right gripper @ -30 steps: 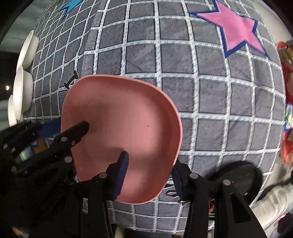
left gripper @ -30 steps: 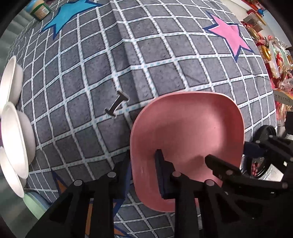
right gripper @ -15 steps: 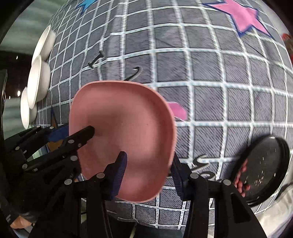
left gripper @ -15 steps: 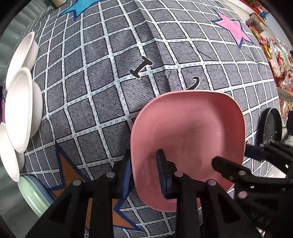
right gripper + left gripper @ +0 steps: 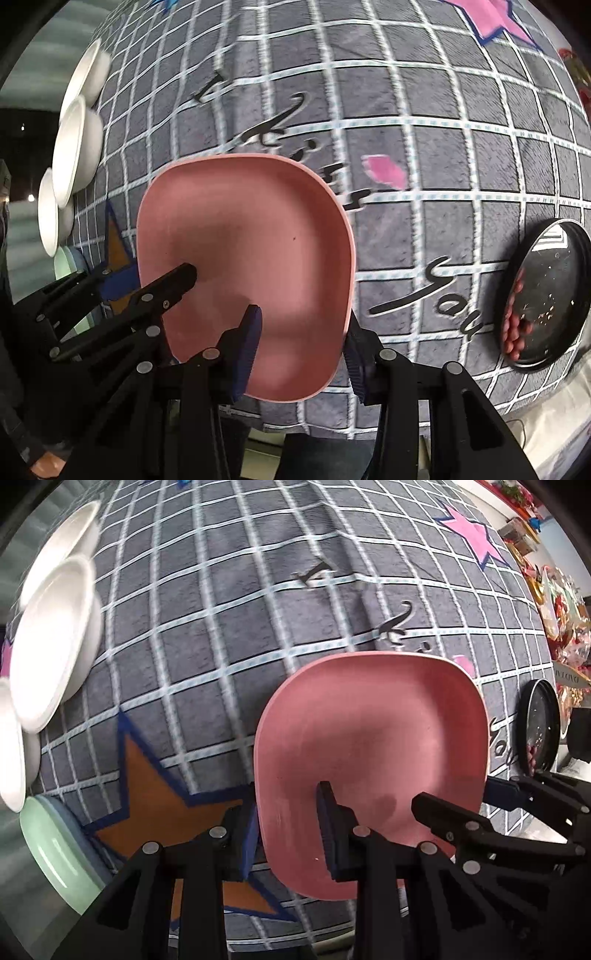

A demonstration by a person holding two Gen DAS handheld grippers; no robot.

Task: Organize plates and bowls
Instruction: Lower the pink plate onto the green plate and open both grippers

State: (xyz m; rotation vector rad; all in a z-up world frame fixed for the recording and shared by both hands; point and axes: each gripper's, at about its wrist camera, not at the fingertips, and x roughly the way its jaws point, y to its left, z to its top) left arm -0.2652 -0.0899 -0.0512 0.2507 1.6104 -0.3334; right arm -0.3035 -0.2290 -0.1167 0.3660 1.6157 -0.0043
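The pink plate [image 5: 369, 760] is the landmark here: a rounded-square dish held up over the grey checked cloth [image 5: 229, 627], gripped at 2 places on its near rim. The left gripper [image 5: 288, 830] has its 2 fingers closed narrowly on the plate's left near edge, 1 blue pad under the rim and 1 on the upper face. The right gripper [image 5: 301, 347] pinches the plate's right near corner in the same way, with 1 finger lying on the inside and the other outside the rim. In the left wrist view the right gripper [image 5: 491, 801] shows at the plate's right edge, and in the right wrist view the left gripper [image 5: 147, 291] reaches onto the plate [image 5: 243, 258] from its left side. Well to the left of the plate, at the cloth's edge, sit 3 white bowls [image 5: 51, 642], overlapping each other in a row; they appear again in the right wrist view [image 5: 74, 155]. Nearer than the bowls and still left of the plate lies a pale green plate [image 5: 55, 853], partly off the picture. To the right of the pink plate, apart from it, a black round dish [image 5: 546, 295] holds small red pieces along its near side. An orange star [image 5: 155, 794] printed on the cloth [image 5: 424, 110] lies just left of the plate, and black script lettering runs beyond and to the right of it.
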